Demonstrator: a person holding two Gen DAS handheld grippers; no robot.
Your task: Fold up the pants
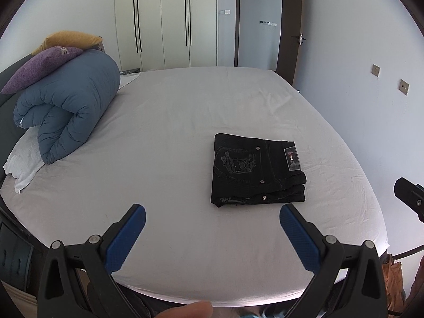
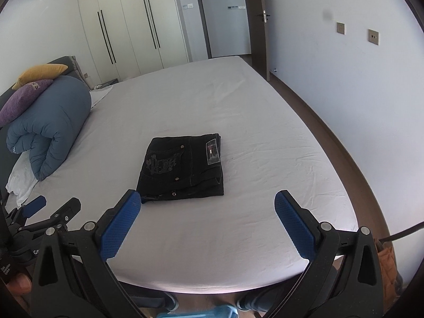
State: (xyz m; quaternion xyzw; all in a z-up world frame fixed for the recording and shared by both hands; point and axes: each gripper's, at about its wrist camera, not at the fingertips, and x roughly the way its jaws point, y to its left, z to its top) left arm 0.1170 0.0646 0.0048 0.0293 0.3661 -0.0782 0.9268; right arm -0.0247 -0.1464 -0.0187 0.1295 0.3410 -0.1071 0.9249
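A pair of black pants (image 1: 255, 171) lies folded into a compact square on the white bed sheet (image 1: 172, 132), back pocket embroidery and a waist label facing up. It also shows in the right wrist view (image 2: 182, 168). My left gripper (image 1: 212, 212) is open and empty, held above the near edge of the bed, just short of the pants. My right gripper (image 2: 208, 198) is open and empty too, in front of the pants' near edge. Neither touches the pants.
A rolled blue duvet (image 1: 69, 108) lies at the left with a purple cushion (image 1: 39, 66) and a yellow cushion (image 1: 69, 41) on top. A white pillow (image 1: 23, 164) lies under it. A wall (image 2: 357, 92) runs along the right. Wardrobes and an open door stand behind.
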